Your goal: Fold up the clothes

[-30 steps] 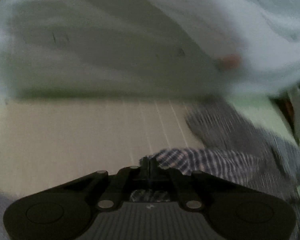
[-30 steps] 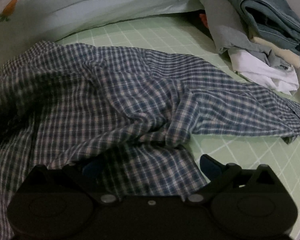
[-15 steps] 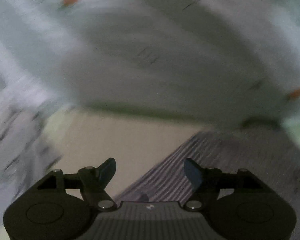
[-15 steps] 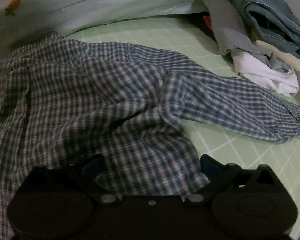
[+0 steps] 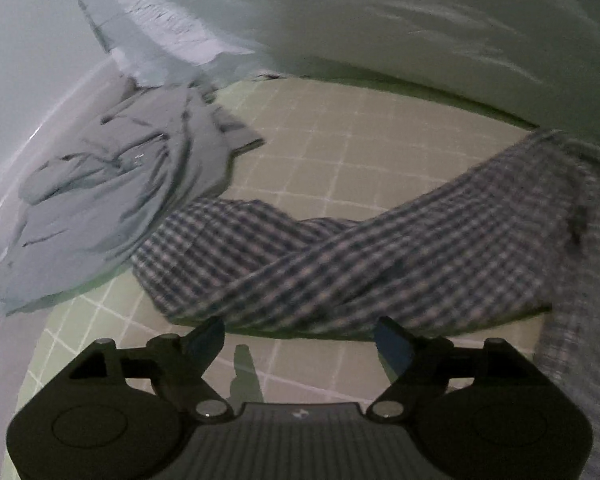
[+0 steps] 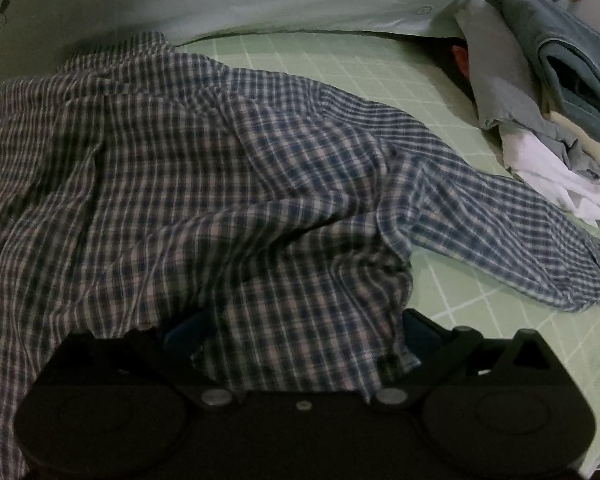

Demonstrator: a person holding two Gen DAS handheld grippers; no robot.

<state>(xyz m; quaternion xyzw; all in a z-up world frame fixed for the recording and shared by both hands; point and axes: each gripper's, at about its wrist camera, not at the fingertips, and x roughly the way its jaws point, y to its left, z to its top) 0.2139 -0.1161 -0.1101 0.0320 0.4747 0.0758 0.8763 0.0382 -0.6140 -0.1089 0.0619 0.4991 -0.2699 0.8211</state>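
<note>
The checked shirt (image 6: 228,184) sprawls rumpled across the green mat (image 6: 480,292), filling the frame's centre and left, one sleeve (image 5: 340,256) twisted. Best flatten the body, then straighten that sleeve. The left gripper (image 5: 300,338) is opening, nothing between its jaws. The right gripper (image 6: 300,332) stands wide, cloth lying loosely between, not pinched.

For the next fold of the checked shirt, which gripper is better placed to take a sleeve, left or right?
Left. The left gripper is empty, jaws opening, just short of the checked shirt sleeve lying across the green mat. The right gripper straddles the shirt's hem, with its sleeve off to the side.
</note>
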